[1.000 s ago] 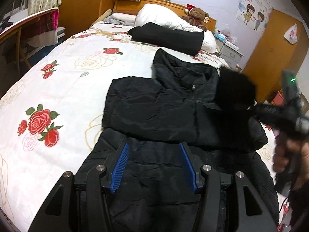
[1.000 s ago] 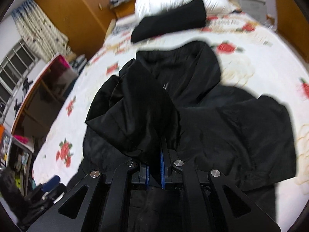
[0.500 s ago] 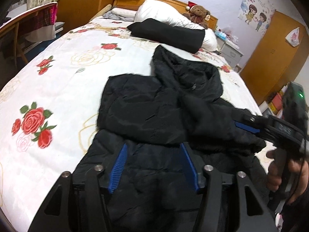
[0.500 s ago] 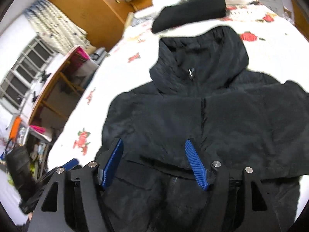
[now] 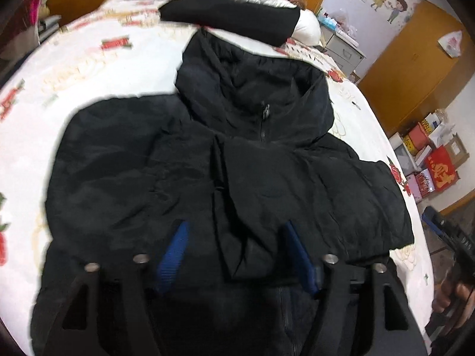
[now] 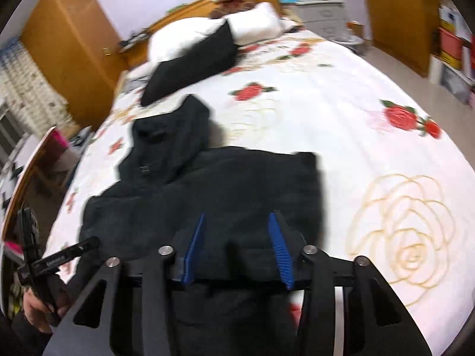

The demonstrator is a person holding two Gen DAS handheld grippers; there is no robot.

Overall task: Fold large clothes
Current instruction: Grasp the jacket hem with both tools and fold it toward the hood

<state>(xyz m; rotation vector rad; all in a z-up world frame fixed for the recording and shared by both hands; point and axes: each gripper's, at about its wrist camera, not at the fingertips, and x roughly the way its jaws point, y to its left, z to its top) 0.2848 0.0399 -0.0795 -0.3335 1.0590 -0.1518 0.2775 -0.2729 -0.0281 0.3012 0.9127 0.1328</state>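
- On a rose-printed white bedspread (image 6: pixel 341 95), a black hooded padded jacket (image 5: pixel 237 178) lies face up, zip closed, hood (image 5: pixel 252 89) pointing toward the headboard.
- Both sleeves appear folded in across the chest, overlapping near the zip line; the sleeve stage looks finished, with the lengthwise fold of the body not yet begun.
- Left gripper (image 5: pixel 237 252) hovers low over the jacket's middle, blue-padded fingers spread wide, nothing between them.
- Right gripper (image 6: pixel 237 249) hangs over the jacket's right flank, jaws likewise parted and empty; whether either pad touches cloth cannot be told through the blur.
- Next move, by judgement: each gripper should pinch a corner of the hem nearest the person and carry it up toward the collar, or tuck the hood down first. Thick padding will resist a crease and may spring back.
- Room is generous: open bedspread lies to the jacket's right and left, and a bare strip separates the hood from a black bolster-shaped cushion (image 5: pixel 231 17) resting against a white pillow (image 6: pixel 190 38).
- Nearest the person, the hem runs under both grippers and out of view, so its distance from the mattress edge is not shown.
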